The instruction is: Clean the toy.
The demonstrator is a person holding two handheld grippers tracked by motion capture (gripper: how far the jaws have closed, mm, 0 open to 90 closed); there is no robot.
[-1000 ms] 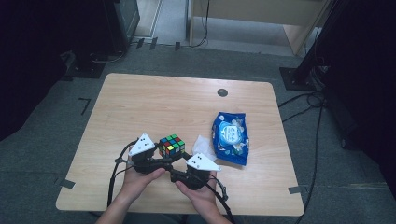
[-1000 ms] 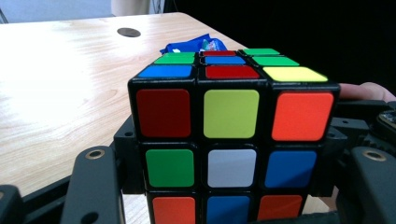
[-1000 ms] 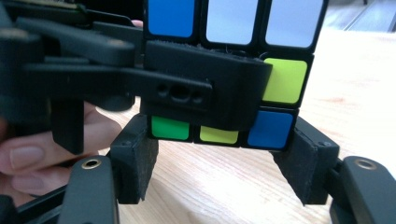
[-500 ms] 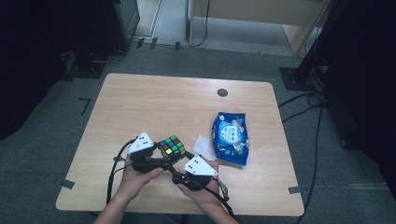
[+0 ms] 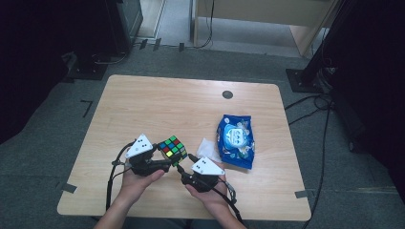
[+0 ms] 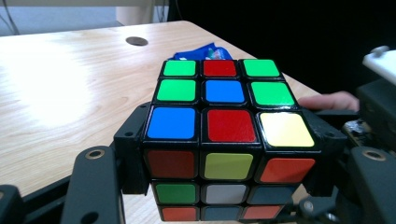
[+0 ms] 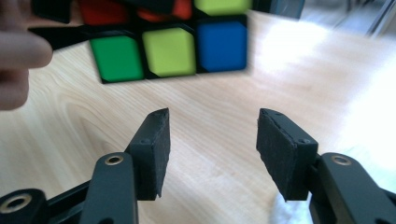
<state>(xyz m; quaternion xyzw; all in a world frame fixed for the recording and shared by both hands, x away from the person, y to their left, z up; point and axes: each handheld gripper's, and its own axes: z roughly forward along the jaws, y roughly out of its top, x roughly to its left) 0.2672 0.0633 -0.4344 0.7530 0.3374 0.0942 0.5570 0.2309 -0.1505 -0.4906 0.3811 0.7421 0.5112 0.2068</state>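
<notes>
Little has shifted on the table; right gripper (image 7: pixel 212 154) jaws have just been narrowing, nothing between them, still gaping. Left gripper (image 6: pixel 224 154) clamps the puzzle cube (image 5: pixel 172 150) off the wood, at 10 o'clock of the right gripper. Risk, as I judge it: right jaws close off-centre on a layer and twist the cube out of the clamp. Right gripper view shows the cube's blurred underside; high view adds the blue wipes pack (image 5: pixel 235 140) at 3 o'clock.

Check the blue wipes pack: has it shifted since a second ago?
No. The blue wipes pack lies in the same spot below the table's round hole, white tissue beside it.
</notes>
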